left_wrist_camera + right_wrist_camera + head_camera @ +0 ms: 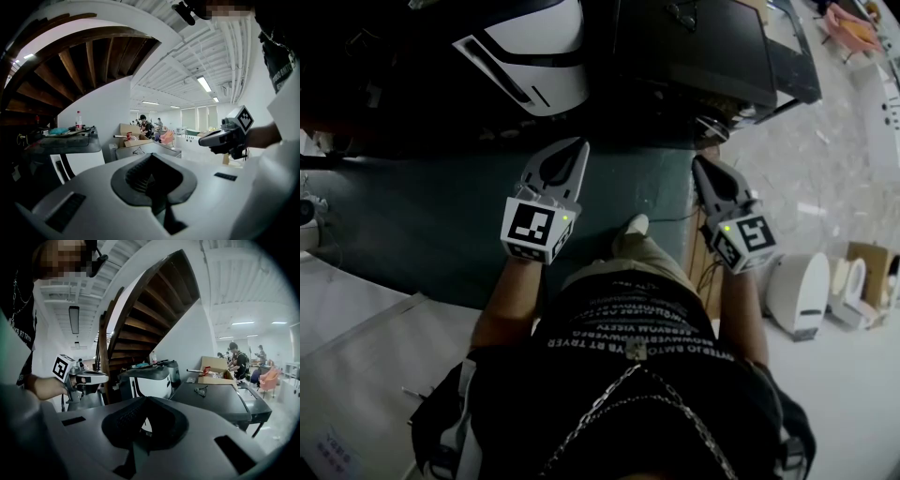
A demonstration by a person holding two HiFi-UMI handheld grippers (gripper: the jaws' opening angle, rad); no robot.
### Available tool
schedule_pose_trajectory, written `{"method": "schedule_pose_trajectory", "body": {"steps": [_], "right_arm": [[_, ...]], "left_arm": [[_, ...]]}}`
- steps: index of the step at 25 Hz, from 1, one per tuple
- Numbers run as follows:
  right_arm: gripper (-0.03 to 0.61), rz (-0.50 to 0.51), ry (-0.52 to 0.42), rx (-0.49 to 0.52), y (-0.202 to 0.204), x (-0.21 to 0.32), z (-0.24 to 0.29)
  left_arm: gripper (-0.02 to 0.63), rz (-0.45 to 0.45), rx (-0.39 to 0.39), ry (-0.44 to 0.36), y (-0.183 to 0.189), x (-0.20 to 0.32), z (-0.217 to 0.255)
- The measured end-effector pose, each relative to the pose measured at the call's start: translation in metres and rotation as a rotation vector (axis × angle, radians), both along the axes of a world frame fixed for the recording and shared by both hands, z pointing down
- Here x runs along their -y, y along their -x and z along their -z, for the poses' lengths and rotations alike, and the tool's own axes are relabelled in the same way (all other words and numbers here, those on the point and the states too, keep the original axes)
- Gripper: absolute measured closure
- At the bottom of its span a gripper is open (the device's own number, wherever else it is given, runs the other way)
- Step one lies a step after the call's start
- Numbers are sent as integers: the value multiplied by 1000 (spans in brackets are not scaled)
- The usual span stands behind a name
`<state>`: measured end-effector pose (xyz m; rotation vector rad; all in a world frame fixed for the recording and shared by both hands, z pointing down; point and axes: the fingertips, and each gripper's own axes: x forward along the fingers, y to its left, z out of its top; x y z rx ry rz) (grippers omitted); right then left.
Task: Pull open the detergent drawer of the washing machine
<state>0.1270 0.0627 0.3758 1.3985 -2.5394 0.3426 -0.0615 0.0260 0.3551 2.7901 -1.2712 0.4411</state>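
Observation:
A white machine with a dark top and a black curved band (534, 56) stands ahead of me; it also shows in the right gripper view (150, 380) and the left gripper view (70, 150). No drawer can be made out on it. My left gripper (574, 150) is held in the air short of the machine, jaws shut and empty (152, 157). My right gripper (701, 167) hangs level beside it, also shut and empty (145, 401). Each gripper shows in the other's view: the right gripper (220, 136) and the left gripper (89, 377).
A dark table (703, 47) stands right of the machine, with glasses on it (201, 391). A wooden staircase (140, 315) rises behind. Cardboard boxes (213, 369) and people at desks lie farther back. White devices (802, 291) sit on the pale floor at right.

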Motion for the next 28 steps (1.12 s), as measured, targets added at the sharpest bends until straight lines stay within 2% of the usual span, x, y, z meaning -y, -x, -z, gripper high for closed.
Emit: {"method": "schedule_pose_trajectory", "body": {"steps": [4, 7, 14, 17, 23, 28], "right_arm": [[577, 10, -1, 16, -12, 25, 5], [575, 38, -11, 57, -17, 44, 9], [577, 68, 0, 6, -40, 77, 3], [575, 71, 0, 45, -43, 87, 1], [575, 82, 30, 45, -41, 91, -9], [577, 70, 38, 30, -39, 101, -16]], "left_arm": [[610, -2, 4, 6, -15, 20, 2], [609, 12, -28, 16, -25, 34, 7], [611, 67, -26, 20, -37, 62, 5], [610, 65, -19, 31, -41, 68, -1], [610, 60, 8, 75, -40, 70, -14], [609, 52, 4, 64, -34, 83, -10]]}}
